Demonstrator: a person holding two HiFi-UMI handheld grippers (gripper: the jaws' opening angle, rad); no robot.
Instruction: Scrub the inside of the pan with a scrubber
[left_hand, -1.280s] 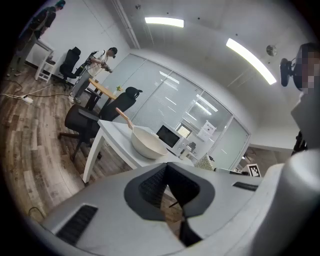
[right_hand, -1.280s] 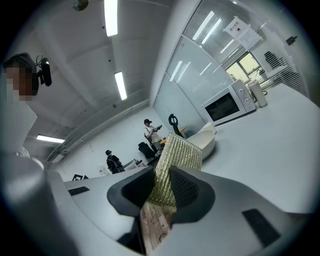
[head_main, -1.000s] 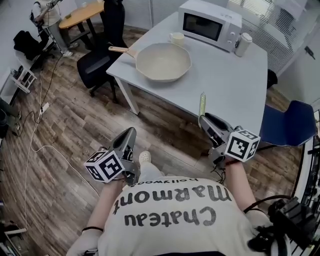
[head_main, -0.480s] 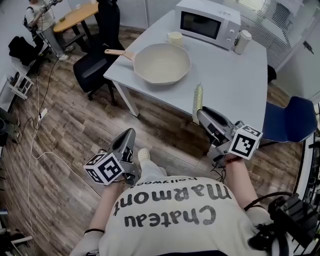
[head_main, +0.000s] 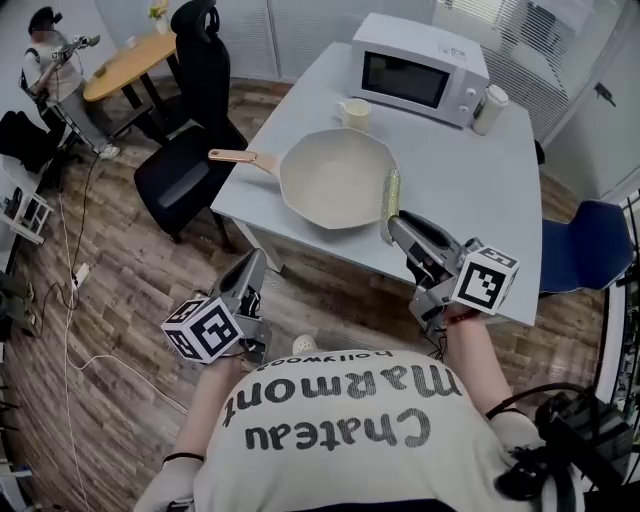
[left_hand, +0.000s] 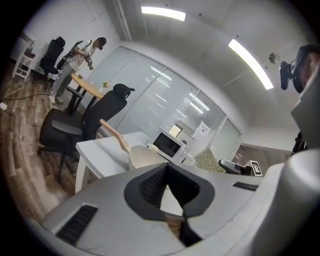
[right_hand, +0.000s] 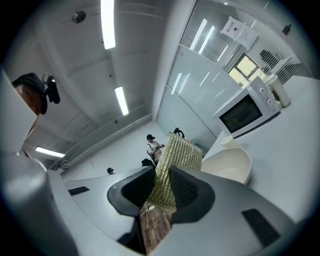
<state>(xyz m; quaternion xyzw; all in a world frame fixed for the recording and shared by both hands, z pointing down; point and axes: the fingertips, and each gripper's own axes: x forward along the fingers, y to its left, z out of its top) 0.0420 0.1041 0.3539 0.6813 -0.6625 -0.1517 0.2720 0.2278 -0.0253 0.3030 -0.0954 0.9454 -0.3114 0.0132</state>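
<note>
Right gripper view gives us the right gripper (right_hand: 162, 189) closed on the scrubber (right_hand: 176, 159), a glittery gold-green pad that stands up out of the jaws with both pads pressed against its lower part. Just past it, to the right, lies the pan (right_hand: 231, 167), cream-coloured and empty, with the mug (right_hand: 227, 141) and the microwave (right_hand: 245, 112) behind it and a canister (right_hand: 278, 91) beside the microwave.

In the left gripper view we see the left gripper (left_hand: 167, 172) with its jaws together and nothing between them. Ahead of it the pan's handle (left_hand: 112, 134) sticks out over the surface's (left_hand: 102, 156) edge.

From the head view, the right gripper (head_main: 398, 222) holds the scrubber (head_main: 391, 195) in line with the pan's (head_main: 335, 178) right rim; we cannot tell whether they touch. The left gripper (head_main: 252, 268) hangs over the floor (head_main: 120, 290), short of the surface's (head_main: 470, 200) near corner and well apart from the pan. The pan sits near the surface's left edge, its handle (head_main: 235, 157) pointing left past that edge toward a black chair (head_main: 180, 175). The mug (head_main: 355, 112) stands just behind the pan, the microwave (head_main: 420, 68) further back, the canister (head_main: 490, 108) at its right. A blue chair (head_main: 580, 255) stands to the right of the surface.
</note>
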